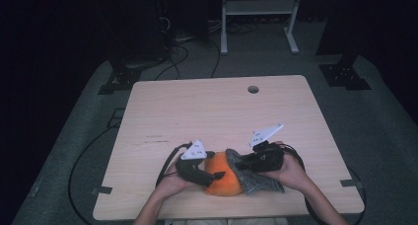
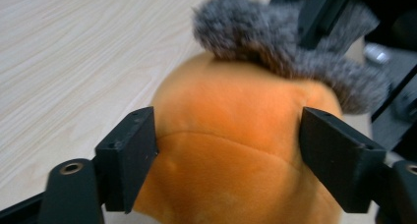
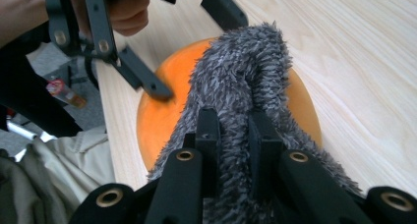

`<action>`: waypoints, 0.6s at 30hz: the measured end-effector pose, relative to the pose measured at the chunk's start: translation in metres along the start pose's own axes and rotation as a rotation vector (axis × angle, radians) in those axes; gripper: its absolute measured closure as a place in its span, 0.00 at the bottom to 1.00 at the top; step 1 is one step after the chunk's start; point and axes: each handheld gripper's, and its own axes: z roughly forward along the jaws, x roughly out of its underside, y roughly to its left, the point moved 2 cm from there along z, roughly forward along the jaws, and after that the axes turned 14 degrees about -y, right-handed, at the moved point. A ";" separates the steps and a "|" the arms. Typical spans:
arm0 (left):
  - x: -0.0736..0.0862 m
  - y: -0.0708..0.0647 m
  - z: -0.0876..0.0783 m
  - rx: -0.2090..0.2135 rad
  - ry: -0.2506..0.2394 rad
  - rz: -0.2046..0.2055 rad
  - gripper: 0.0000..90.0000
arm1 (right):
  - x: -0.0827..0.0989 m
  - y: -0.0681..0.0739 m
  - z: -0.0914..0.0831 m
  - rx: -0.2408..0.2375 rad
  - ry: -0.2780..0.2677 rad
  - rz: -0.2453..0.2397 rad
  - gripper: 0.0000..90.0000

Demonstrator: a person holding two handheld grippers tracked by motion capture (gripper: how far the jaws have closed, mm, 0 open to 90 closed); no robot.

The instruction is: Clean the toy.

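Observation:
An orange plush ball (image 1: 224, 183) lies near the table's front edge, with a grey furry piece (image 1: 256, 180) draped over its right side. My left gripper (image 1: 217, 178) comes from the left and is shut on the ball. In the left gripper view its gripper (image 2: 228, 145) has both pads against the orange plush (image 2: 226, 111), with grey fur (image 2: 255, 32) beyond. My right gripper (image 1: 244, 163) is shut on the fur. The right gripper view shows its gripper (image 3: 234, 130) pinching a raised fold of fur (image 3: 246, 67) over the orange ball (image 3: 157, 116).
The light wooden table (image 1: 197, 106) has a round cable hole (image 1: 253, 89) at the back. Behind it stands a white frame (image 1: 259, 8), and cables (image 1: 177, 52) lie on the grey floor. The ball sits close to the table's near edge (image 3: 110, 135).

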 end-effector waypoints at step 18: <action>-0.003 -0.015 0.001 0.014 0.017 0.134 0.33 | 0.013 -0.014 -0.020 -0.014 -0.042 0.106 0.87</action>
